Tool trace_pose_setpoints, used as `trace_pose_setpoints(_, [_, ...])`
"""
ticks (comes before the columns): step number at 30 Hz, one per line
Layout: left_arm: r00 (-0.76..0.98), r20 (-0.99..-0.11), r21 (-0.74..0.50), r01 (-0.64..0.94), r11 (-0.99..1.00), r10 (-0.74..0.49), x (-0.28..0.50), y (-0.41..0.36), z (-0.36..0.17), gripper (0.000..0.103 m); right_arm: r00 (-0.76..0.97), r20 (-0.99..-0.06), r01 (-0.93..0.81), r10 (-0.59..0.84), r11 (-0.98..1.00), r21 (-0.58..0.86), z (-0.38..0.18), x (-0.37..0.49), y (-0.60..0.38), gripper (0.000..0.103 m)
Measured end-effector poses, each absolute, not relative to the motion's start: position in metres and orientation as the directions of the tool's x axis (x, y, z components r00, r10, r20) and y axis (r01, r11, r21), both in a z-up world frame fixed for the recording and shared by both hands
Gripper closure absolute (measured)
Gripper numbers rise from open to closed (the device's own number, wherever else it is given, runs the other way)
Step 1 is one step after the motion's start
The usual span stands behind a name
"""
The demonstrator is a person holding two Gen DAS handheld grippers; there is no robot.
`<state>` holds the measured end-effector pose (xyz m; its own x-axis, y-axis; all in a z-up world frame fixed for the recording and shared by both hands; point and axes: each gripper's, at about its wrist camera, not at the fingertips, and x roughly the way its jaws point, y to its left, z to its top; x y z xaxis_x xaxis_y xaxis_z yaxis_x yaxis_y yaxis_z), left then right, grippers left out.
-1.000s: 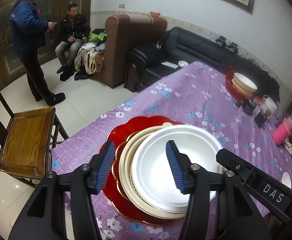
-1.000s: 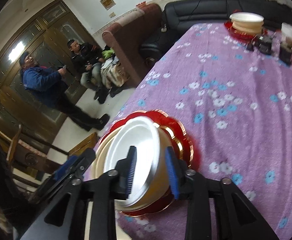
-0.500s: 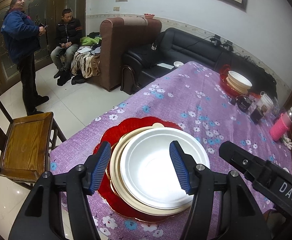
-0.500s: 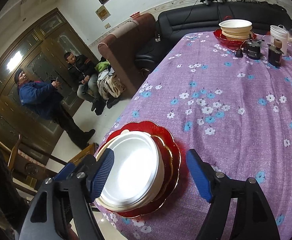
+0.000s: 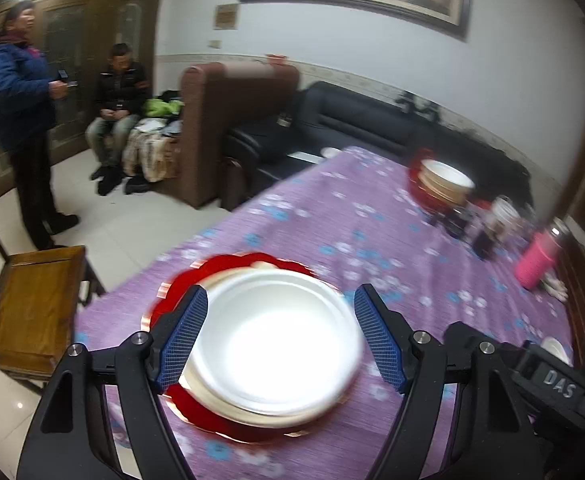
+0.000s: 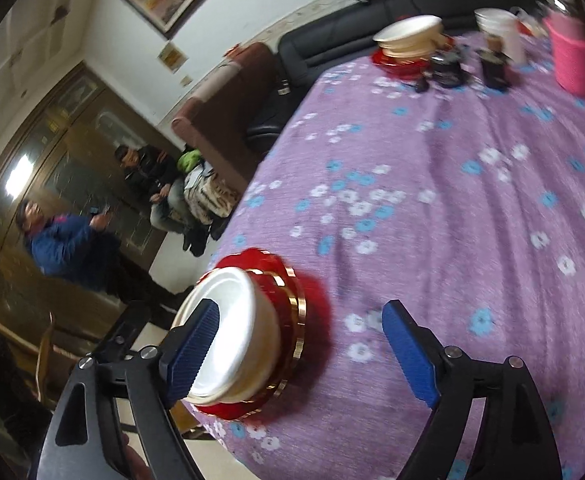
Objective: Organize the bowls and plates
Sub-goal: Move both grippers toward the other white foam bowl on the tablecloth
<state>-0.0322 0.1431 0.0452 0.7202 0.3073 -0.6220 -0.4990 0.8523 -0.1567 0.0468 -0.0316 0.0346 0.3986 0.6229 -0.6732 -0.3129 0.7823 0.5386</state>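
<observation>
A white bowl (image 5: 276,340) sits in a cream bowl (image 5: 252,414) on a red gold-rimmed plate (image 5: 220,420) near the table's front corner. My left gripper (image 5: 280,332) is open wide above this stack, holding nothing. In the right wrist view the same white bowl (image 6: 228,320) and red plate (image 6: 312,300) lie at lower left. My right gripper (image 6: 308,348) is open and empty, its left finger in front of the bowl. A second stack of cream bowls (image 5: 446,184) on a red plate stands at the far end, also in the right wrist view (image 6: 410,38).
The purple flowered tablecloth (image 6: 432,184) covers the table. A pink cup (image 6: 570,58), a white cup (image 6: 500,34) and dark jars (image 6: 496,68) stand at the far right. A wooden chair (image 5: 32,304) stands left of the table. Two people (image 5: 16,120) are by the sofas.
Both grippers opened wider and drew back from the white bowl. The right one had been nearly shut around the stack's rim one second ago. The stack stayed on the table.
</observation>
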Motion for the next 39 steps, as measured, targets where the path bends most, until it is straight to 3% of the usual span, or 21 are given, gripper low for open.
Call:
trace_pose_setpoints(25, [0.637, -0.766, -0.126, -0.015, 0.992, -0.088, 0.052, -0.054, 0.010, 0.027, 0.654, -0.621, 0.092, 0.432, 0.769, 0.632, 0.027, 0.016, -0.293, 0.015])
trace_pose_setpoints(27, [0.618, -0.777, -0.141, 0.012, 0.990, -0.118, 0.059, -0.068, 0.005, 0.027, 0.665, -0.626, 0.129, 0.408, 0.763, 0.634, 0.025, 0.016, -0.311, 0.013])
trace_pose_setpoints(30, [0.579, -0.800, -0.160, 0.047, 0.986, -0.157, 0.072, -0.089, -0.002, 0.027, 0.686, -0.624, 0.187, 0.374, 0.738, 0.648, 0.021, 0.013, -0.342, 0.000])
trace_pose_setpoints(39, [0.539, -0.821, -0.159, 0.107, 0.982, -0.191, 0.106, -0.143, -0.012, 0.028, 0.657, -0.675, 0.323, 0.334, 0.685, 0.653, -0.005, 0.026, -0.406, 0.000])
